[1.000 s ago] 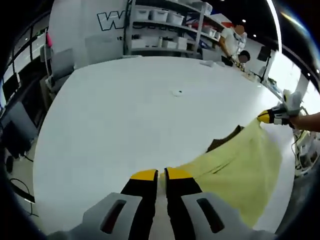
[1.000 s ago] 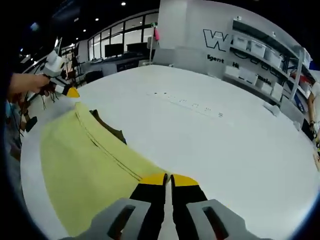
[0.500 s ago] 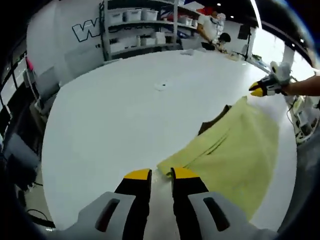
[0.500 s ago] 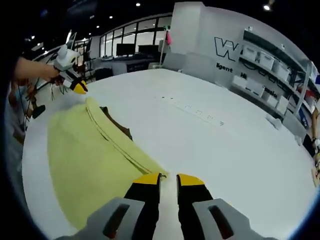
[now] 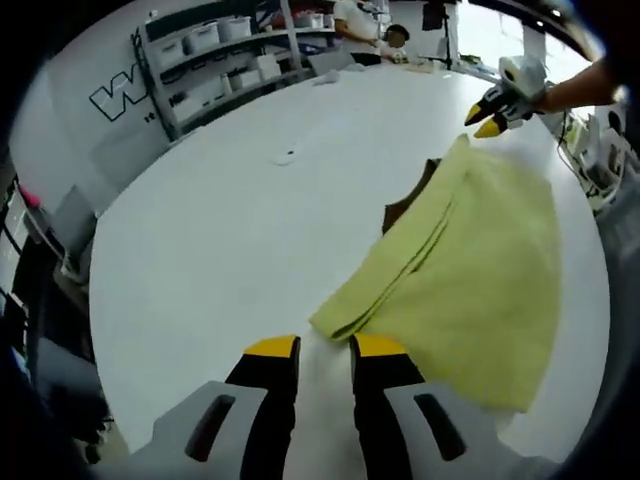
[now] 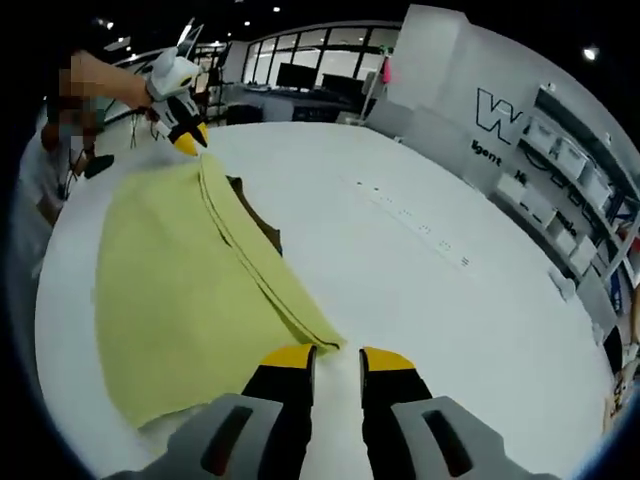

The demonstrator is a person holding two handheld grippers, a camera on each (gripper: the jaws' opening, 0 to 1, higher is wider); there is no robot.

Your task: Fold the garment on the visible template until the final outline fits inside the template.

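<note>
A pale yellow garment lies folded flat on the white table, its doubled edge running between the two grippers. A dark brown patch peeks out from under that edge. My left gripper stands open just short of the near corner of the fold, with nothing between its jaws. At the far corner, a hand holds my right gripper just above the cloth. In the right gripper view, my right gripper is open beside the garment corner. There the left gripper hovers at the far end, near the brown patch.
Shelves with white boxes stand behind the table. A small white object lies on the bare table, and a row of small marks crosses it. Cables and gear sit past the table edge. A person stands far back.
Both grippers were shut on the garment's fold corners a second ago. They have since opened, let go and drawn back, and the cloth now rests on the table.
</note>
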